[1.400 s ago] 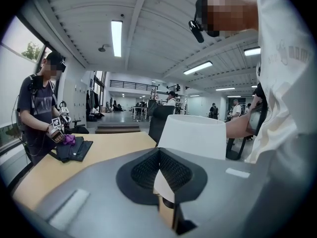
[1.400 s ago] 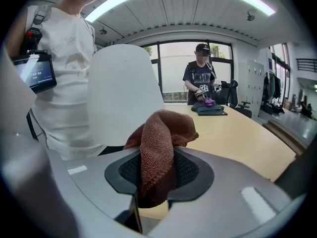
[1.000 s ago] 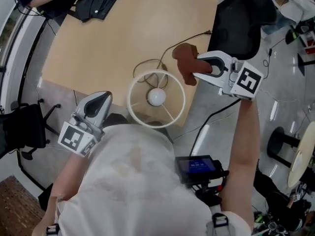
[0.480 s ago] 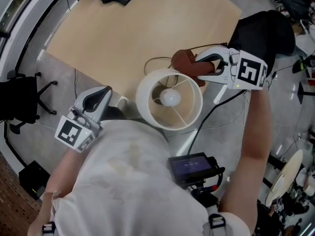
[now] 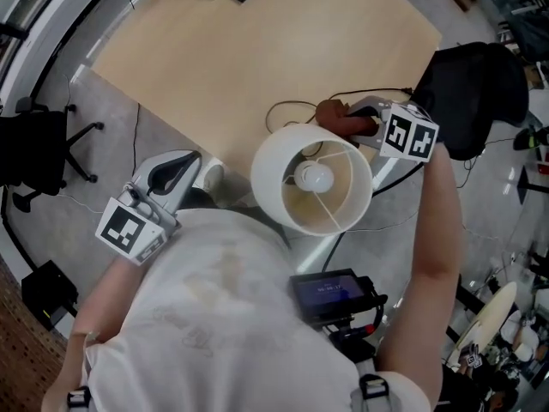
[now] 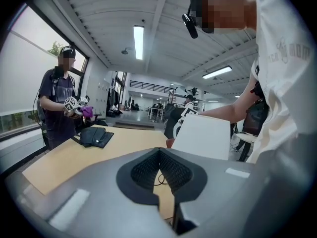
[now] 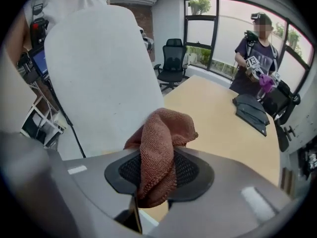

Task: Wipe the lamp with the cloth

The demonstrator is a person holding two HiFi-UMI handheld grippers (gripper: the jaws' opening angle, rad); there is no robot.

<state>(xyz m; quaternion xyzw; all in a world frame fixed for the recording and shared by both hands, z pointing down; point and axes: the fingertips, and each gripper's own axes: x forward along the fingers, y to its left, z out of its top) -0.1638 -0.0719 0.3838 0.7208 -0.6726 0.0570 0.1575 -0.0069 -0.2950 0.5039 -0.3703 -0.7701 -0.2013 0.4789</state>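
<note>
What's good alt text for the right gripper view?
The right claw grips a crumpled brown cloth close to a white cylindrical lampshade, which fills the left of the frame. Behind them are a light wooden table and a person standing by the windows.

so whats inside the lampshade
A white bulb at the centre of the lampshade, with thin wire spokes running to the rim. What holds it up is hidden by the shade.

head view: steeply down over lamp [image 5: 311, 178] | left gripper view: level across tabletop [image 6: 69, 157] | right gripper view: close beside lamp | shared: lamp
</note>
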